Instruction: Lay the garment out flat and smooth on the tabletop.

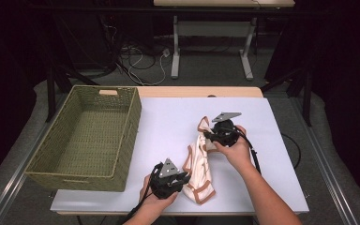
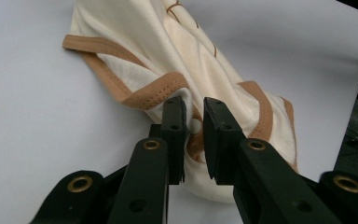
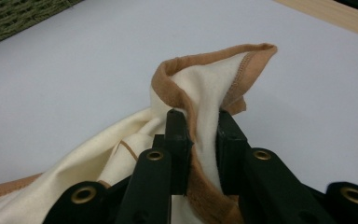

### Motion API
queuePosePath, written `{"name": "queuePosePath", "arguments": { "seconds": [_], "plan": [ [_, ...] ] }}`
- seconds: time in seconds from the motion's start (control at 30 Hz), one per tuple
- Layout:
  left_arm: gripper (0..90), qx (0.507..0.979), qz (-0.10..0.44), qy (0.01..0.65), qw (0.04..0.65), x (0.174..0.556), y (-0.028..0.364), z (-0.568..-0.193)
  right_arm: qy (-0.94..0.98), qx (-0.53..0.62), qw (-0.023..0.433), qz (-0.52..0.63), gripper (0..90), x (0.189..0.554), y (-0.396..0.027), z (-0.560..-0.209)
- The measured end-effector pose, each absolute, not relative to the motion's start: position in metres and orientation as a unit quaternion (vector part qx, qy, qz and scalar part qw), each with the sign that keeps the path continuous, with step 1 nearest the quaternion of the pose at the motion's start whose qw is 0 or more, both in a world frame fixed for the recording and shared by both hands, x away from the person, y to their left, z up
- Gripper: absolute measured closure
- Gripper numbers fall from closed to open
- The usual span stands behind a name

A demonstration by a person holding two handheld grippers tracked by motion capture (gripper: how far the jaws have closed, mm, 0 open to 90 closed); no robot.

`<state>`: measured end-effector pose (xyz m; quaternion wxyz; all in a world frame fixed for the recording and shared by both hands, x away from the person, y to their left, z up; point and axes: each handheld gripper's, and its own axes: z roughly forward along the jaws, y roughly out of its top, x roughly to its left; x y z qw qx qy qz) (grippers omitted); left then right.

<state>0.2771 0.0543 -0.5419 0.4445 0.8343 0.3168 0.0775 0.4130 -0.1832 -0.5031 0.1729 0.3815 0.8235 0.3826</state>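
The cream garment with tan trim (image 1: 199, 161) lies bunched on the white table (image 1: 168, 122), stretched between the two tools. The right gripper (image 3: 200, 122) clamps a raised fold of the cloth's tan-edged rim; fabric fills the gap between its jaws and stands up just beyond the tips. The left gripper (image 2: 194, 114) pinches the opposite end of the garment, with a tan-trimmed edge caught between the narrowly set jaws and the rest of the cloth spreading ahead of them. In the high view the left gripper (image 1: 171, 180) sits at the near end, the right gripper (image 1: 215, 136) at the far end. A woven green basket (image 1: 122, 136) stands well off beyond the left gripper's outer side.
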Motion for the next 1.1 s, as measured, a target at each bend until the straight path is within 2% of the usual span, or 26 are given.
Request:
{"name": "queuePosePath", "arguments": {
  "seconds": [0.27, 0.53, 0.7, 0.77, 1.1],
  "plan": [
    [79.3, 0.837, 0.080, 0.319, 0.438, 0.279, 0.056, -0.544, 0.825, 0.392, 0.169, 0.371, 75.3, 0.416, -0.184, -0.514],
    [79.3, 0.836, 0.078, 0.321, 0.438, 0.279, 0.057, -0.546, 0.815, 0.413, 0.170, 0.369, 64.7, 0.415, -0.198, -0.524],
    [79.6, 0.835, 0.080, 0.323, 0.437, 0.280, 0.058, -0.546, 0.804, 0.425, 0.176, 0.376, 54.6, 0.413, -0.207, -0.521],
    [85.5, 0.833, 0.078, 0.325, 0.441, 0.280, 0.058, -0.546, 0.801, 0.429, 0.176, 0.378, 51.6, 0.411, -0.210, -0.518],
    [86.6, 0.835, 0.084, 0.324, 0.437, 0.280, 0.059, -0.546, 0.787, 0.428, 0.195, 0.400, 46.6, 0.394, -0.220, -0.504]
  ]
}}
